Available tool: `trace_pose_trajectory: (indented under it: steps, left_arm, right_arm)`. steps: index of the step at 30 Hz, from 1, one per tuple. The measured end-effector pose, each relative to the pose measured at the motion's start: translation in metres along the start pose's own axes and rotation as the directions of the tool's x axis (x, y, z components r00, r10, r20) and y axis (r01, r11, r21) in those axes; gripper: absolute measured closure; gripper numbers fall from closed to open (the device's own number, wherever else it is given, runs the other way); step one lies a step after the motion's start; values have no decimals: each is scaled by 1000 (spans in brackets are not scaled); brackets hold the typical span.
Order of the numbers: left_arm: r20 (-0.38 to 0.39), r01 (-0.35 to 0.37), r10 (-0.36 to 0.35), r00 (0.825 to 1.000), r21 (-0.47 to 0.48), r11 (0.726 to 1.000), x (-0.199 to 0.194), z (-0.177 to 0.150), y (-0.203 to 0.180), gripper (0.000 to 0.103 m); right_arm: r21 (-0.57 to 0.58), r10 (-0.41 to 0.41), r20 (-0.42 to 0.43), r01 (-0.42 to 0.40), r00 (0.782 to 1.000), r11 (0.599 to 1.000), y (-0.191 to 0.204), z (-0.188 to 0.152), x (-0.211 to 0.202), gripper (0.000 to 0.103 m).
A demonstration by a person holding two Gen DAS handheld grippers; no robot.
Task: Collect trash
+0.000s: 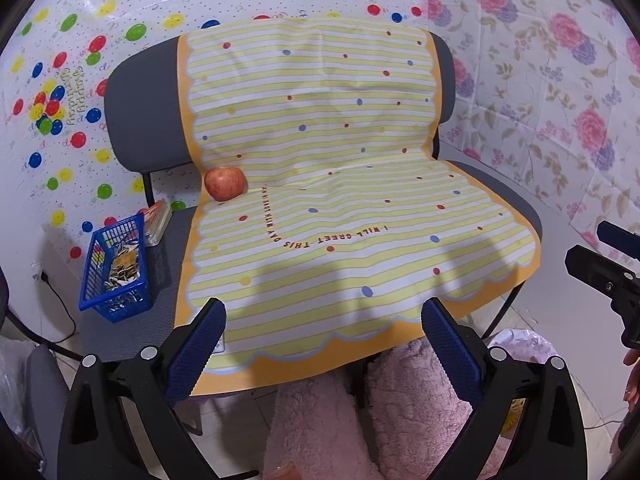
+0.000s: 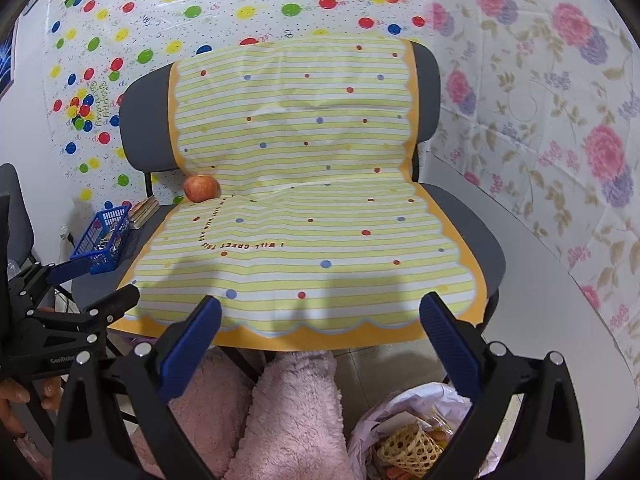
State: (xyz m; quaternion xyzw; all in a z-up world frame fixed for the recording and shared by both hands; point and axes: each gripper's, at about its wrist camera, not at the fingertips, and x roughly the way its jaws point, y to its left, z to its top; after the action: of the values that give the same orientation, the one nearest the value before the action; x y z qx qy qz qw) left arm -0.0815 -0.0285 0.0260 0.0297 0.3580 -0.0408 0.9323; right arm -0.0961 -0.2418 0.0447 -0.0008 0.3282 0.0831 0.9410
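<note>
Left wrist view: basket (image 1: 116, 272) of trash – light, stiff; grasp its rim.
Left gripper (image 1: 322, 344): fingers apart, empty.
Right gripper (image 2: 320, 338): fingers apart, empty.

Two black plastic grippers, left (image 1: 324, 344) and right (image 2: 320, 340), carry blue textured finger pads (image 1: 450, 350) and round silver screws (image 2: 497, 347); white "GenRobot" lettering (image 2: 64, 360) marks one frame. Bare fingers (image 2: 16, 400), fluffy pink trousers (image 2: 296, 412).

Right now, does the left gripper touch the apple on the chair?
Apart. In the left wrist view the open left gripper hangs at the cloth's front edge, and the apple lies far back by the chair backrest, striped cloth between.
</note>
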Motion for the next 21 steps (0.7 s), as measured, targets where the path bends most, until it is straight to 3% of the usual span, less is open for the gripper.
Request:
trace_pose_trajectory:
  steps: [21]
  left_arm:
    - [-11, -34, 33, 999, -27, 999, 8, 0, 14, 6]
  right_arm:
    - [-10, 24, -20, -24, 1000, 1000, 8, 2, 16, 6]
